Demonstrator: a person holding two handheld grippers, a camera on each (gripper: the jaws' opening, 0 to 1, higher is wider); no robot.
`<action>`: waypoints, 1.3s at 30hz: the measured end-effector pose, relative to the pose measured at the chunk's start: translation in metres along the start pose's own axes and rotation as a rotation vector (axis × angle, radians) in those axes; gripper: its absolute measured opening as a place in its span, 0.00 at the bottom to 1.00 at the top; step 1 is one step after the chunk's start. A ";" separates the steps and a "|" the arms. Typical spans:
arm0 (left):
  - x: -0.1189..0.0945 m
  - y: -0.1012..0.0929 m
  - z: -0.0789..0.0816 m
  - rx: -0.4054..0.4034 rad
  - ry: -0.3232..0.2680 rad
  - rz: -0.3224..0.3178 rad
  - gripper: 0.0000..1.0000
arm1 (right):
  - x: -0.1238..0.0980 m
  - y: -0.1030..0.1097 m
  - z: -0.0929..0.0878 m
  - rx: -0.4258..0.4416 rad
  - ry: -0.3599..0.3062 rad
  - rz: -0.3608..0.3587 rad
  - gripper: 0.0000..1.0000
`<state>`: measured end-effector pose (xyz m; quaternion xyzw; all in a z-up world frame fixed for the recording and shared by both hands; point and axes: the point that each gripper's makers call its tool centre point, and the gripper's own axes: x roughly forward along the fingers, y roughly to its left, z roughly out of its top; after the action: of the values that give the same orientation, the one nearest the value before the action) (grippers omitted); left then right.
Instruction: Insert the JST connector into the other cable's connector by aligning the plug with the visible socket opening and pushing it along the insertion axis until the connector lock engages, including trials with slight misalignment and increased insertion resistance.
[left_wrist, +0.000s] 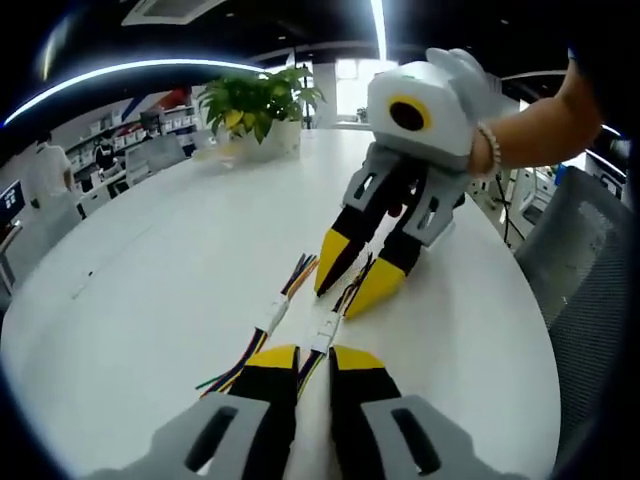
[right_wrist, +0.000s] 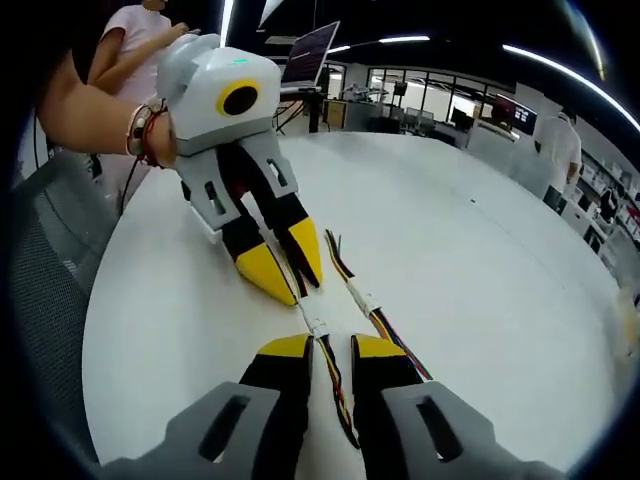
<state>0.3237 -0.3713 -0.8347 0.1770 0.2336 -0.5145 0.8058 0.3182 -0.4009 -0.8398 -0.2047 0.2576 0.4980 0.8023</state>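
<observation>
- The mated-or-nearly-mated connector pair (left_wrist: 322, 327) lies on the white table (left_wrist: 180, 250) between the two grippers, in line with both sets of jaws; whether the lock has engaged is too small to tell.
- Its long axis runs straight from the left gripper (left_wrist: 314, 362) toward the right gripper (left_wrist: 350, 280) — so the push, as I judge it, goes along the line joining the two tools, with no sideways correction obvious.
- In the right gripper view the same white connector (right_wrist: 316, 326) sits just ahead of the right gripper (right_wrist: 329, 352), with its dark wire bundle (right_wrist: 336, 395) trailing back between the jaws.
- Left gripper: jaws close together around the coloured wires behind the connector; it appears to be pinching the cable, not the housing.
- Right gripper: jaws likewise narrowed on its own wire bundle, tips near the connector — grip looks firm but contact is partly hidden.
- A second cable (left_wrist: 272, 313) with its own white connector lies just beside the first, toward the middle of the table, its loose coloured ends fanned out (left_wrist: 300, 268); it is apart from both jaws yet near enough to be nudged.
- A potted plant (left_wrist: 258, 110) stands near the far edge of the table, well apart.
- A mesh chair (left_wrist: 590, 290) sits beyond the table's side edge; people stand in the background.
</observation>
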 end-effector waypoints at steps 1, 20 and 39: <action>-0.002 0.000 0.002 -0.012 -0.011 0.001 0.06 | -0.001 0.000 0.001 0.003 -0.002 -0.002 0.13; -0.079 -0.011 0.054 -0.108 -0.234 0.087 0.26 | -0.065 0.000 0.034 0.127 -0.172 -0.081 0.22; -0.201 -0.021 0.048 -0.149 -0.313 0.324 0.29 | -0.153 0.024 0.030 0.193 -0.269 -0.251 0.27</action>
<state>0.2414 -0.2544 -0.6835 0.0702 0.1120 -0.3810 0.9151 0.2455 -0.4794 -0.7232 -0.0890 0.1674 0.3899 0.9011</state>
